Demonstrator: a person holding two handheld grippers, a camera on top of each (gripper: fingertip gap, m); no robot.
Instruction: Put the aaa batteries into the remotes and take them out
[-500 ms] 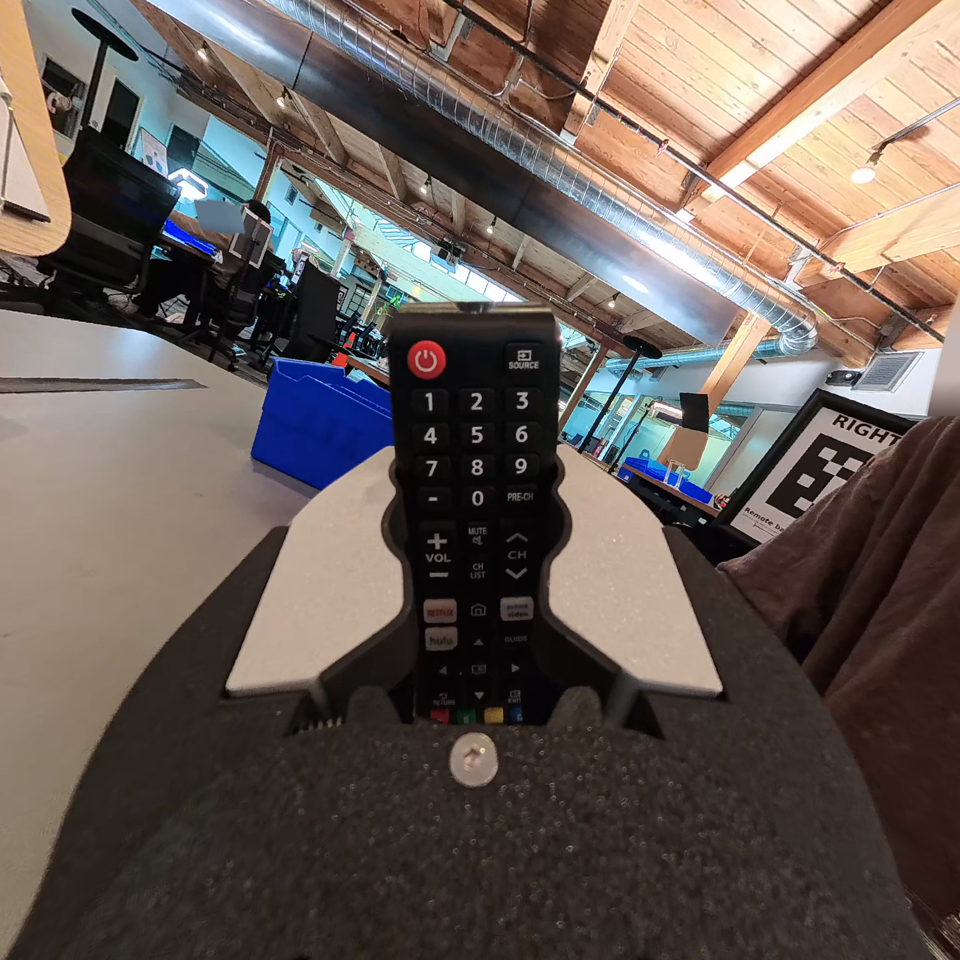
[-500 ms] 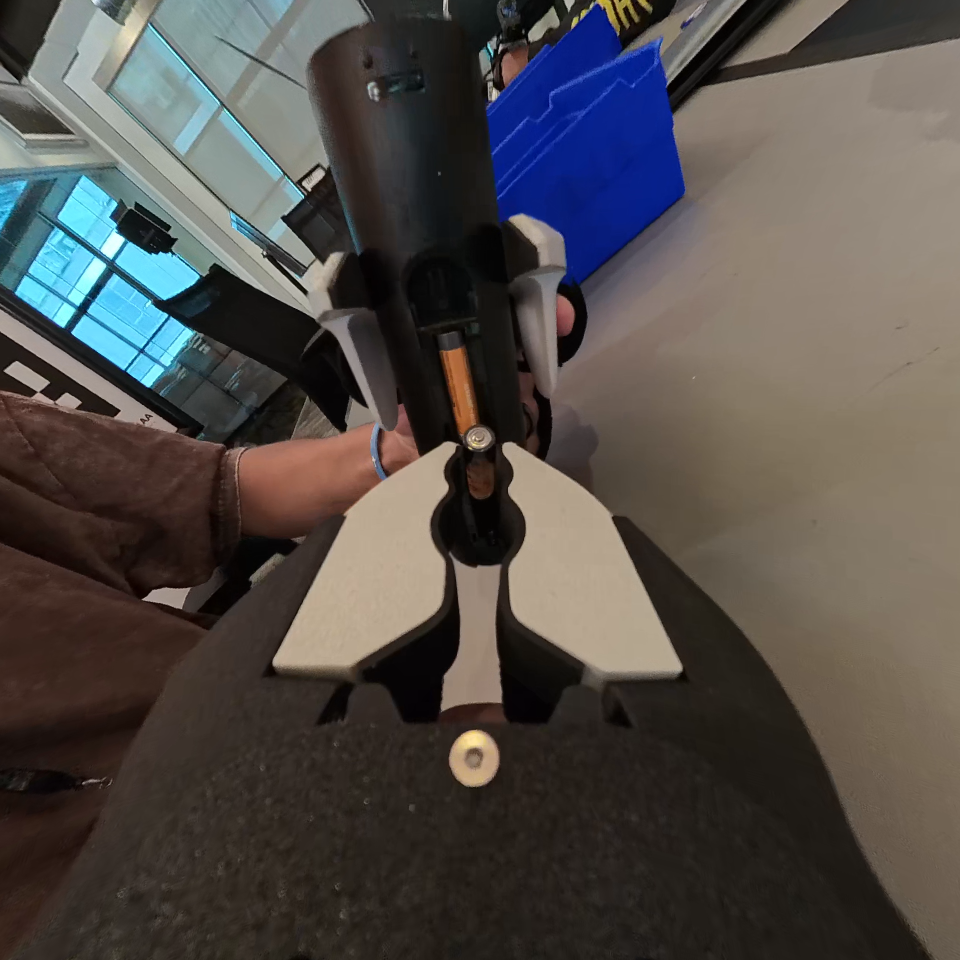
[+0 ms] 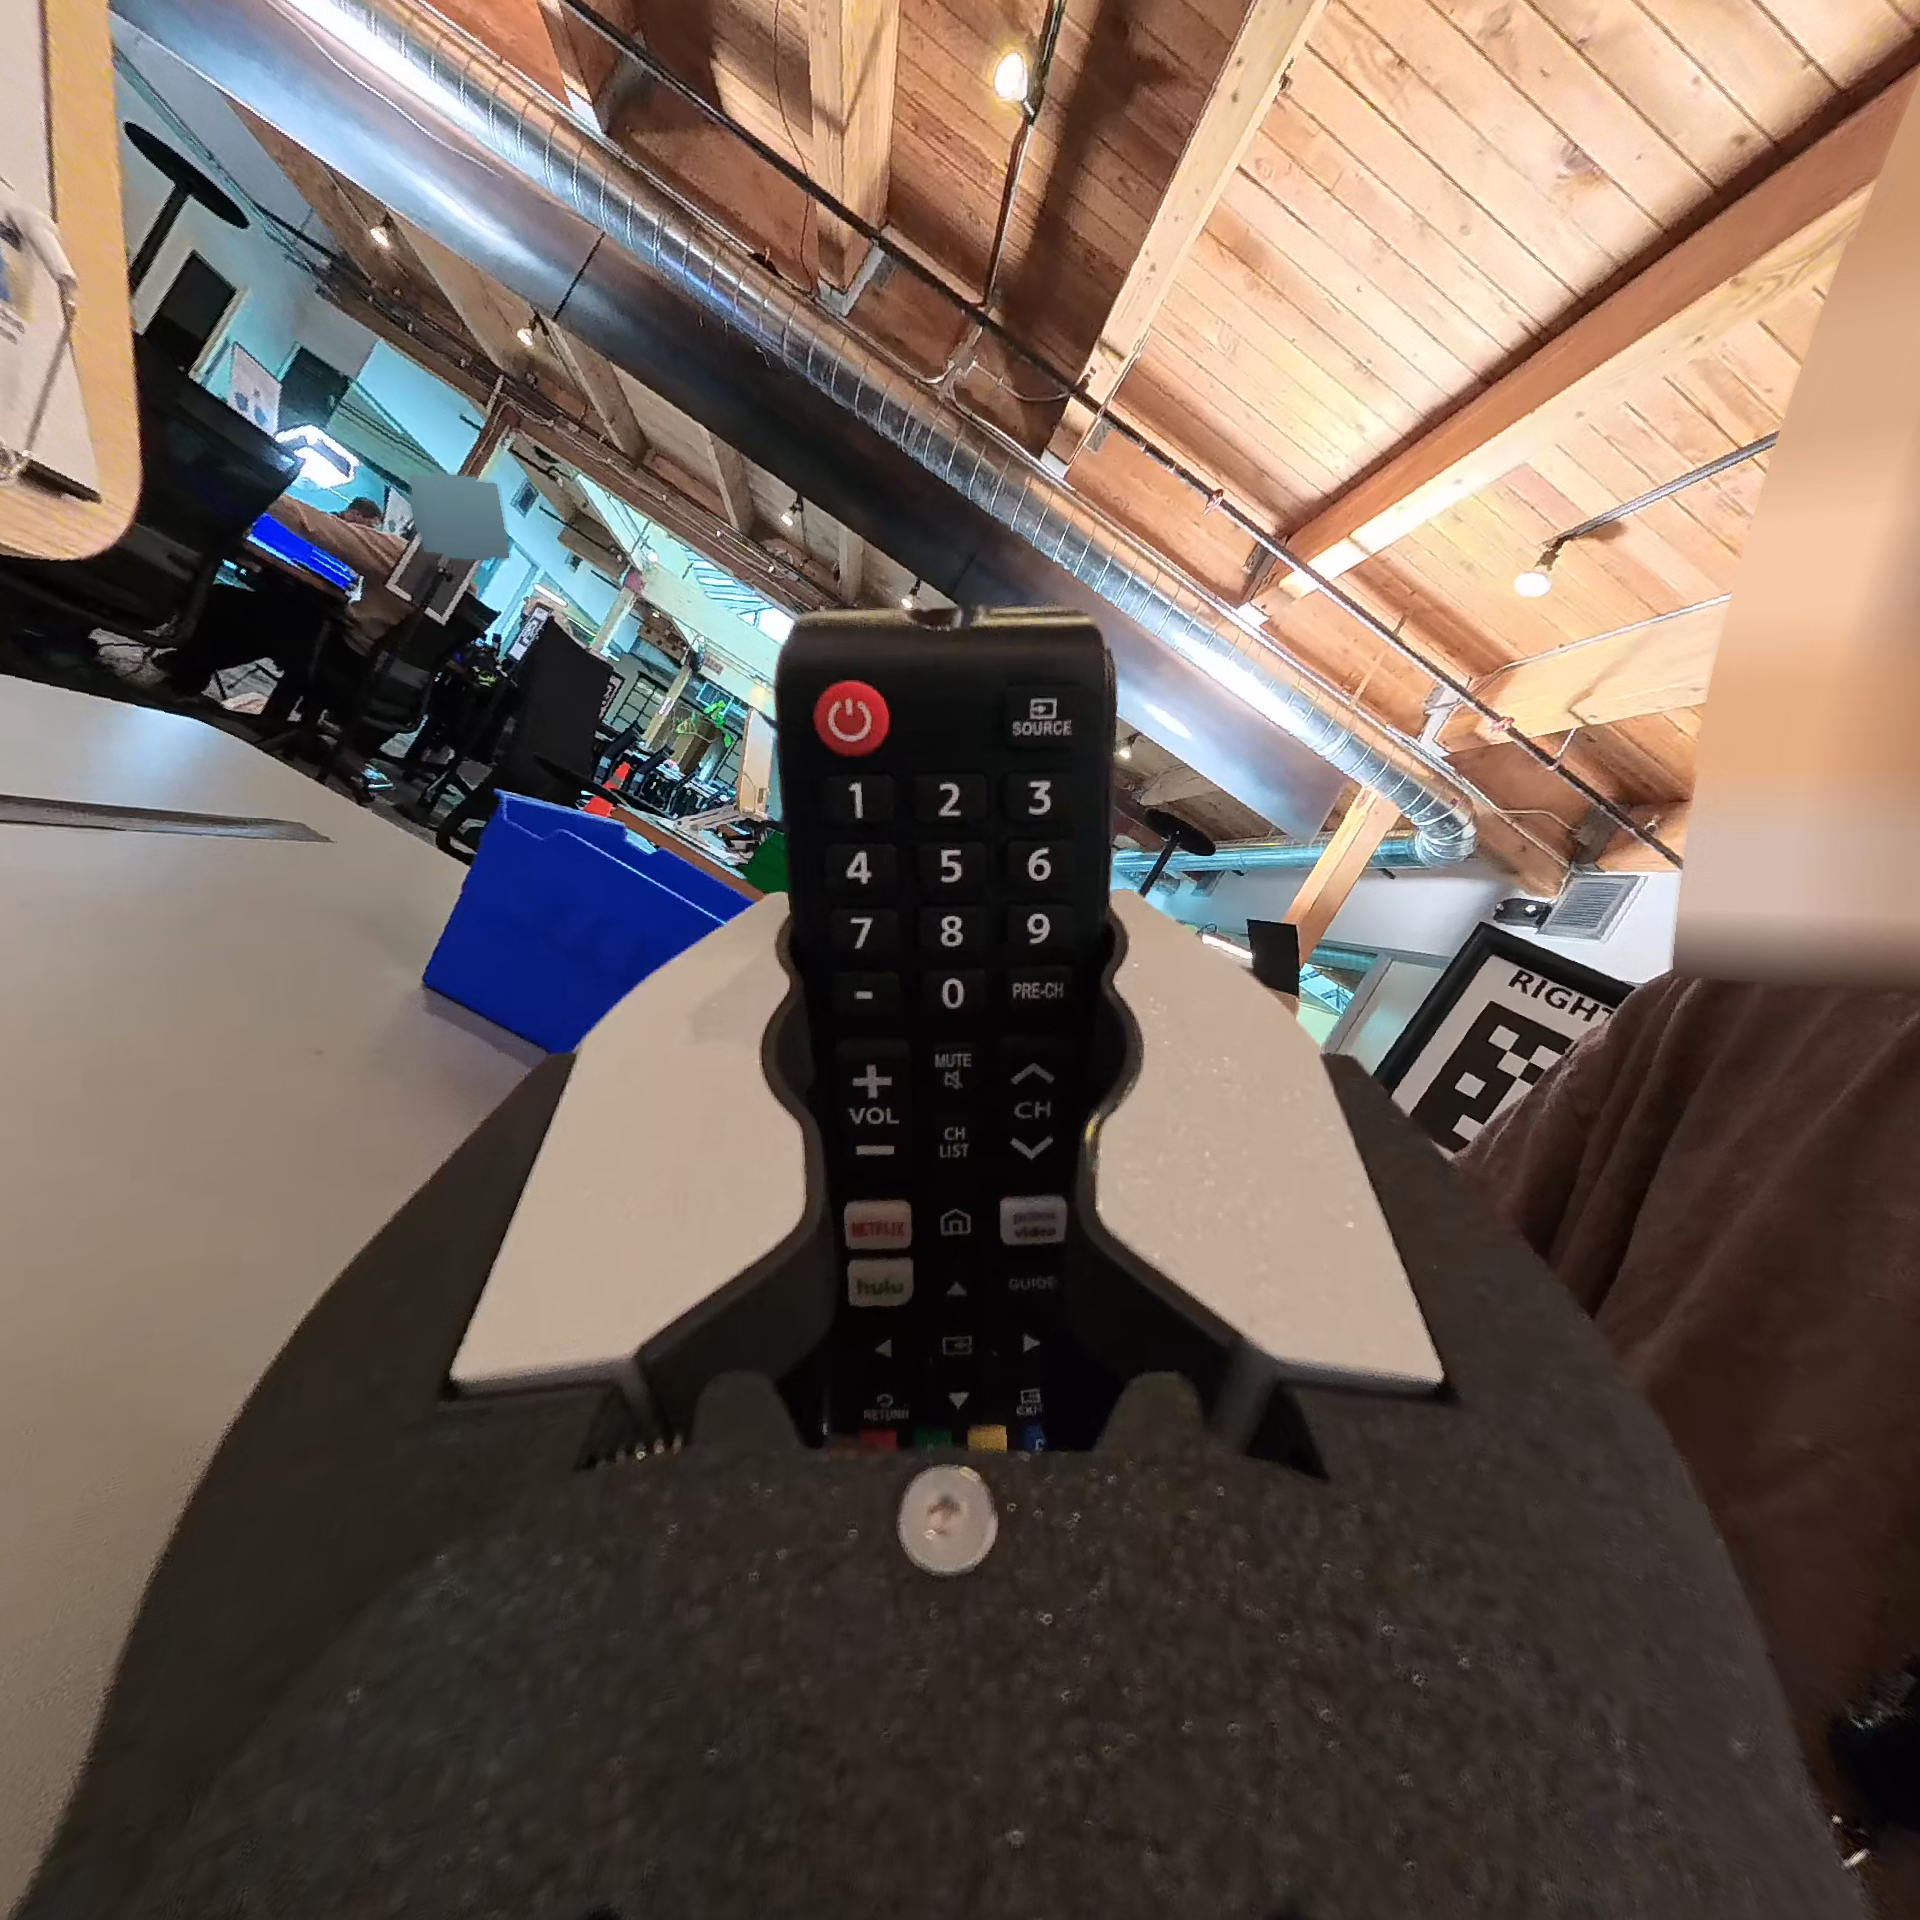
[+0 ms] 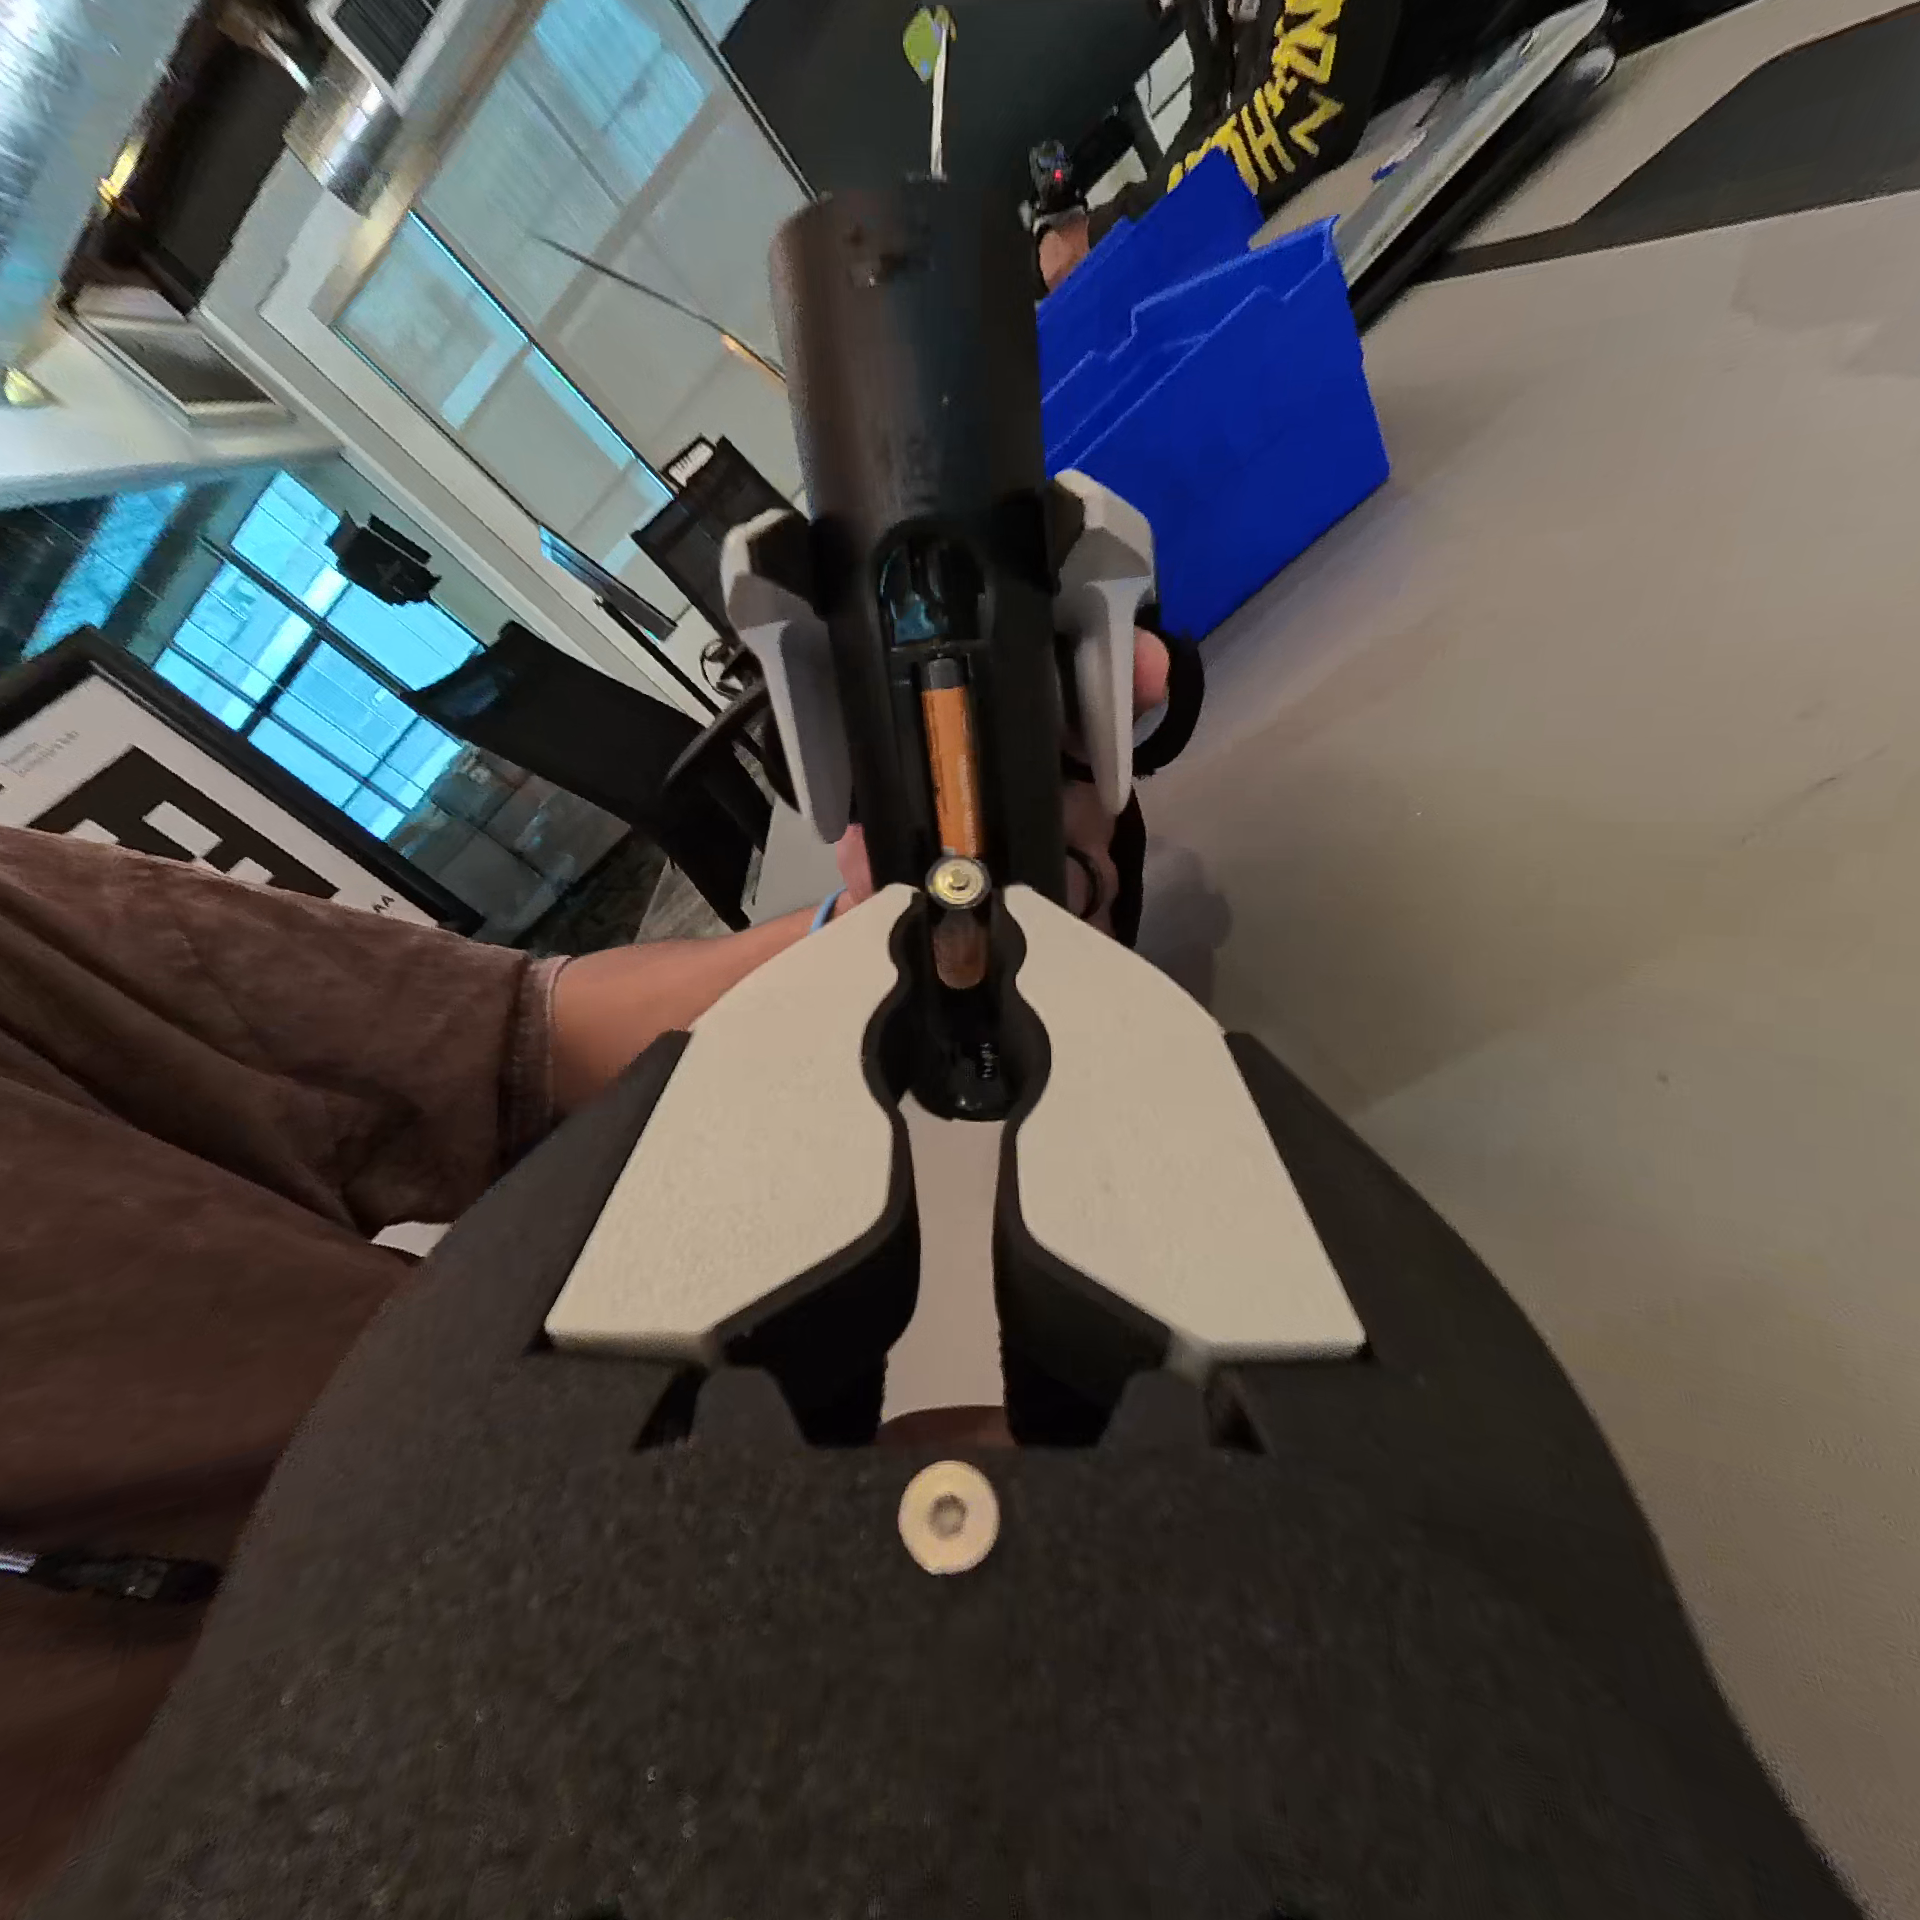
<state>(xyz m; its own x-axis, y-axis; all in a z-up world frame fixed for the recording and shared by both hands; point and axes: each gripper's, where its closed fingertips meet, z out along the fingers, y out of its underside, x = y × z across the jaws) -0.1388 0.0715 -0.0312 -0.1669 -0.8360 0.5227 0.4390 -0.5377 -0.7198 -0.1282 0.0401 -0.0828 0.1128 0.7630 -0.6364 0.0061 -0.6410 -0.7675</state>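
Above grey table, remote upright.

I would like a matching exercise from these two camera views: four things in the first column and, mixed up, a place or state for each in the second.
1. remote
2. battery
3. blue bin
4. wall vent

A. standing on the grey table
B. clamped in the left gripper
C. high up, beyond the table
D. pinched in the right gripper

Pairs: 1-B, 2-D, 3-A, 4-C
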